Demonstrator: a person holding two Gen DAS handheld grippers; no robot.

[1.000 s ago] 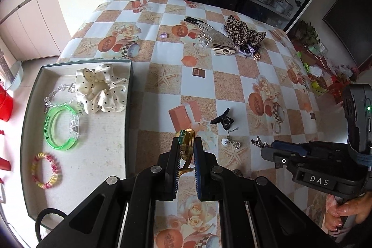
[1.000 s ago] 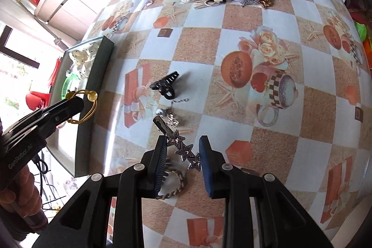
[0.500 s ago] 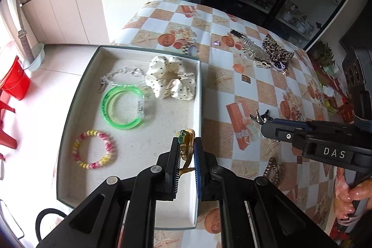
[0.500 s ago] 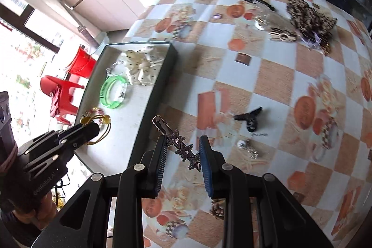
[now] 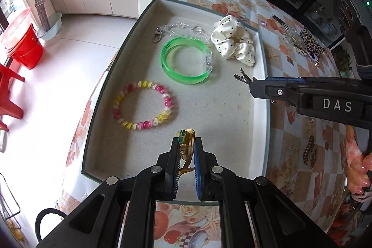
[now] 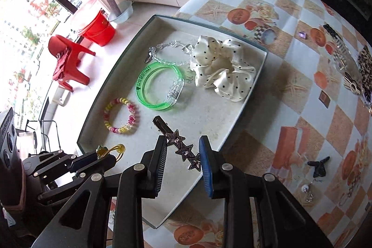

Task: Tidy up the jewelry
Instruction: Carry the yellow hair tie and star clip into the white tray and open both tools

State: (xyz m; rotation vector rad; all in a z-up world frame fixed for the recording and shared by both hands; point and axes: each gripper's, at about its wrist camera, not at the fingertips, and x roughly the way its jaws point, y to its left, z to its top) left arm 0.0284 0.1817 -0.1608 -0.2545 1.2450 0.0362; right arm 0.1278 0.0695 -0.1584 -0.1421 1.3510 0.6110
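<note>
Both grippers hang over the shallow tray (image 5: 148, 6) that sits at the left edge of the tabletop (image 6: 302, 22), which is covered in a checked cloth printed with fruit and starfish. The left gripper (image 5: 186, 150) has its two fingers pressed together on a gold bangle (image 5: 186, 145) with a green bead at its end, held above the near part of the tray floor; in the right wrist view the same bangle (image 6: 115, 150) sticks out from that gripper's tips near the tray's near left corner. The right gripper (image 6: 182, 152) pinches a star hair clip (image 6: 176, 143), its dark metal end reaching forward over the tray floor and its row of stars spanning the gap between the fingers. Inside the tray lie a pink and yellow bead bracelet (image 5: 145, 106) toward the near left, a green bangle (image 5: 186, 61) in the middle, a clear chain bracelet (image 5: 179, 28) by the far wall just behind the green one, and a white dotted scrunchie (image 5: 233, 40) at the far right corner. Out on the tabletop to the right rest a small black claw clip (image 6: 319, 166) and a pearl earring (image 6: 307, 191), with a leopard scrunchie (image 5: 311, 42) near the far edge.
</note>
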